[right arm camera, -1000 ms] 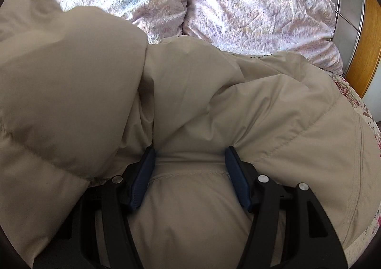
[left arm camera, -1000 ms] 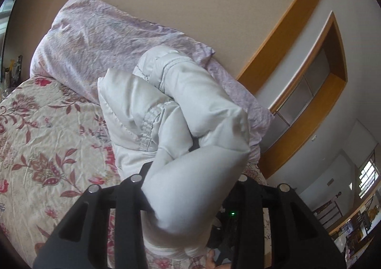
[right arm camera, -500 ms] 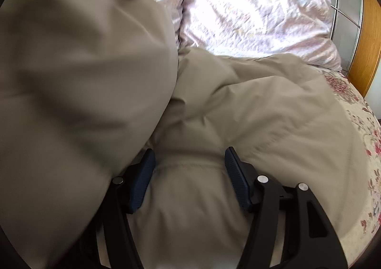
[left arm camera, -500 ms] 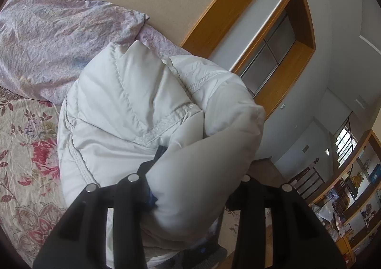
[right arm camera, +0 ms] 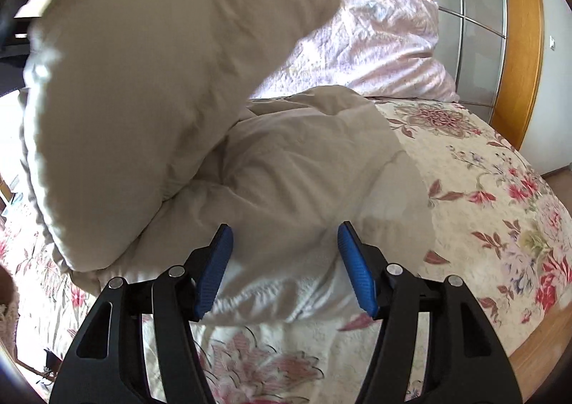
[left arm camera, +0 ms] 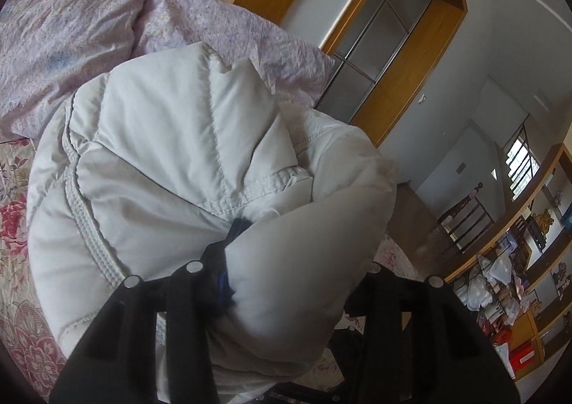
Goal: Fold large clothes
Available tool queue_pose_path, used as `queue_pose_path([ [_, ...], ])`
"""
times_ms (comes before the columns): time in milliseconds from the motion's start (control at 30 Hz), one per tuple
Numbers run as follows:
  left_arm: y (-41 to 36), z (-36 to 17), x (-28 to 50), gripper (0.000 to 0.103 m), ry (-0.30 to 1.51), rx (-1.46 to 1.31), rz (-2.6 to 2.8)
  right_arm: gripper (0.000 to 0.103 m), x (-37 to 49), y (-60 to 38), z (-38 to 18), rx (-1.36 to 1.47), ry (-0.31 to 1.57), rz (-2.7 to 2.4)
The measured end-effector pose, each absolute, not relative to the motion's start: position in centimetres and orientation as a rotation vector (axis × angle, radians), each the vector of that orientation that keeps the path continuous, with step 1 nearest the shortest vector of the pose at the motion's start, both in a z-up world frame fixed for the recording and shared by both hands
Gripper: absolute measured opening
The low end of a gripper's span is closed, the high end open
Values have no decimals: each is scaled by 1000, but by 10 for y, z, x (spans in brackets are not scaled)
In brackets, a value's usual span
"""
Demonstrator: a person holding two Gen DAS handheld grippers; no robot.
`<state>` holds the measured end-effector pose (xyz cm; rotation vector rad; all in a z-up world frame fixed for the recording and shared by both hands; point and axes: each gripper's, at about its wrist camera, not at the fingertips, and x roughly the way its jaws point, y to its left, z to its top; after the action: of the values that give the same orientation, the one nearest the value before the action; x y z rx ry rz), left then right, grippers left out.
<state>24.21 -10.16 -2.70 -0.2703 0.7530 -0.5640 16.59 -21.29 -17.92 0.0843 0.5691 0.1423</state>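
A puffy white down jacket [left arm camera: 171,168] lies bunched on the floral bedspread. My left gripper [left arm camera: 296,275] is shut on a thick fold of the jacket and holds it up; the padding hides most of both fingers. In the right wrist view the same jacket [right arm camera: 286,168] looks beige, with one part lifted high at the upper left. My right gripper [right arm camera: 285,254] is open, its blue pads [right arm camera: 214,272] just above the jacket's near edge, with nothing between them.
Two lilac pillows [left arm camera: 82,32] lie at the head of the bed, also seen in the right wrist view [right arm camera: 375,50]. A wooden-framed glass panel [right arm camera: 475,29] stands behind them. The floral bedspread [right arm camera: 493,196] extends right to the wooden bed edge. Shelves of clutter [left arm camera: 507,282] stand far right.
My right gripper has let go of the jacket and pulled back, so bedspread now shows under it. My left gripper has carried its fold up and toward the right.
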Motion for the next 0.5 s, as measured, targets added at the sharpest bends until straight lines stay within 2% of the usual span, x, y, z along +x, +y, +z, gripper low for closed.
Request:
queue_pose_path([
  [167, -133, -54, 257, 48, 829, -215, -560, 63, 156, -231, -186, 143, 534, 150],
  [500, -173, -76, 264, 57, 867, -71, -535, 64, 147, -239, -202, 202, 495, 169],
])
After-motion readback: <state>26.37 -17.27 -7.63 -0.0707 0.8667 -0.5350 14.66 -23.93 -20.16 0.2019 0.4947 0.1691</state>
